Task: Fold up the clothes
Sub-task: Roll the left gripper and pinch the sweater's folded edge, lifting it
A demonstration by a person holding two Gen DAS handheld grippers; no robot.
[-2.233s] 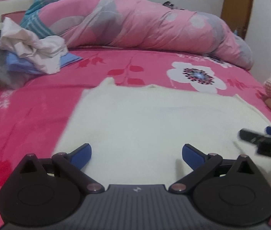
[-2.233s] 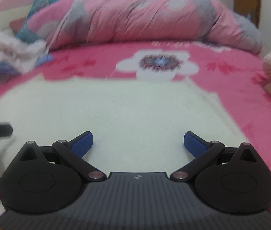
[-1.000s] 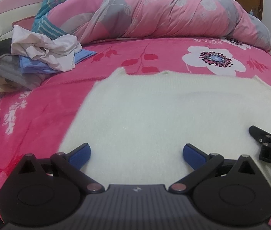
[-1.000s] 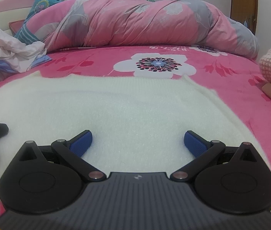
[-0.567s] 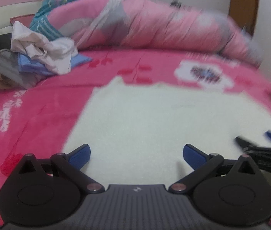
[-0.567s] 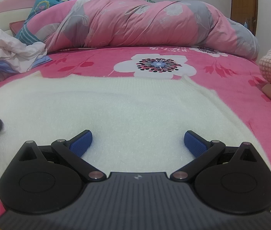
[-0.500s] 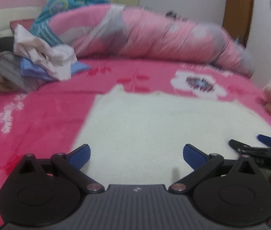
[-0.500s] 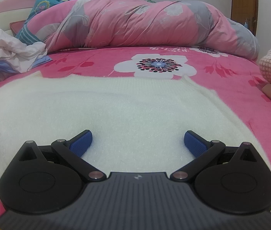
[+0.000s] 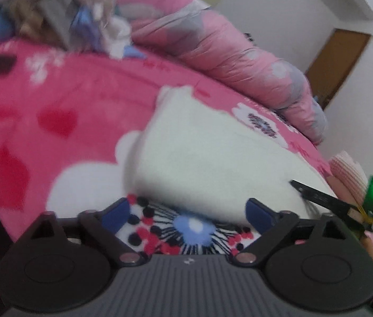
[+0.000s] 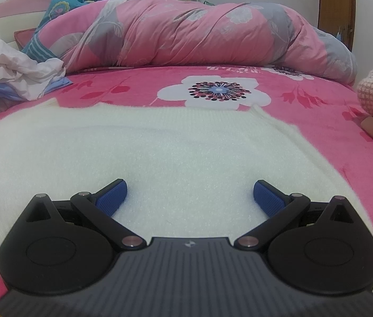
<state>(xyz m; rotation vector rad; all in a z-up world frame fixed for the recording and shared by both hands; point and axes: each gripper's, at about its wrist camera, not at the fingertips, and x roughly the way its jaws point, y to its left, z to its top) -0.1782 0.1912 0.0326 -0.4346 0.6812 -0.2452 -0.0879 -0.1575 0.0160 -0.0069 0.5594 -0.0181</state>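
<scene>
a fuzzy white knit sweater (image 10: 160, 153) lies flat on the plush pink floral blanket (image 10: 318, 100). the right gripper (image 10: 189, 194) rests spread wide over it, ribbed blue pads apart, nothing pinched. the left gripper (image 9: 186, 210) is closing at the sweater's near edge, pads clear of it.

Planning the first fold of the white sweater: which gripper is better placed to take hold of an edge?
Left. The left gripper sits at the white sweater's near edge, jaws closing but not yet on it. The right gripper hovers open over the sweater's middle, no edge between its fingers.
</scene>
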